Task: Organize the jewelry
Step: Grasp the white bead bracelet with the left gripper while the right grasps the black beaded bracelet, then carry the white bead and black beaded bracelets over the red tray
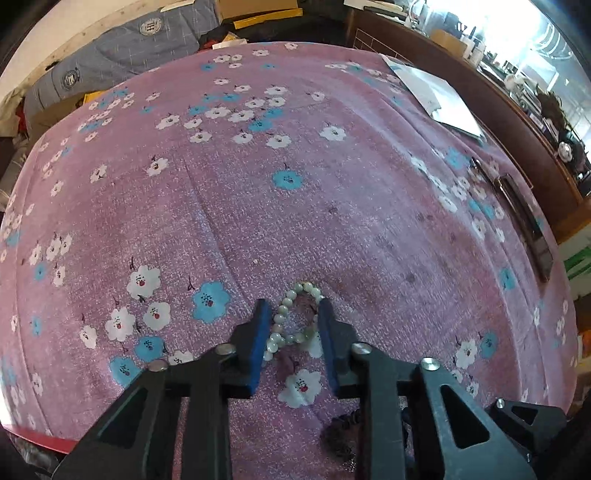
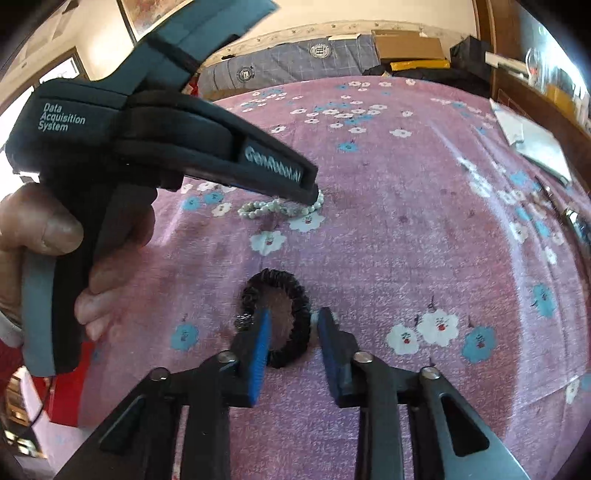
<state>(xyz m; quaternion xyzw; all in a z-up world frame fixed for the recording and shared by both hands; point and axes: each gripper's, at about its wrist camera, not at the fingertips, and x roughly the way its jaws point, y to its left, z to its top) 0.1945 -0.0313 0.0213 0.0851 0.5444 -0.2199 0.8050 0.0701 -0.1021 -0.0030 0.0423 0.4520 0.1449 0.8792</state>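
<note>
**Left-wrist and right-wrist views: two bracelets on a flowered cloth**

Left-wrist footage showed a pink cloth [image 1: 332, 206] printed with white and blue blossoms, spread across a wide surface. A grey-white sheet of paper [image 1: 432, 98] lay near the far right edge, and a dark flat object [image 1: 524, 218] sat along the right side. Behind the cloth were a blue-grey quilted cover [image 1: 122, 55], cardboard boxes [image 1: 258, 11] and a brown wooden ledge [image 1: 461, 70] crowded with small items too blurred to identify.

The left gripper [image 1: 293, 314] was lowered to the cloth with its blue-padded fingers spread apart on either side of a pearl bracelet [image 1: 291, 317]. The beads lay between the pads, looped in a twisted shape; the left pad was touching or just beside them, and I could not tell whether any were pinched.

From the right-wrist view, a bare hand [image 2: 55, 236] held the left gripper's handle, tilting its nose down onto the pearl bracelet [image 2: 266, 208].

Nearer that camera, the right gripper [image 2: 291, 321] was held low, fingers apart, straddling one side of a black coiled bracelet [image 2: 280, 317] lying flat on the cloth. The left pad lay over the ring's opening and the right pad just outside it.
</note>
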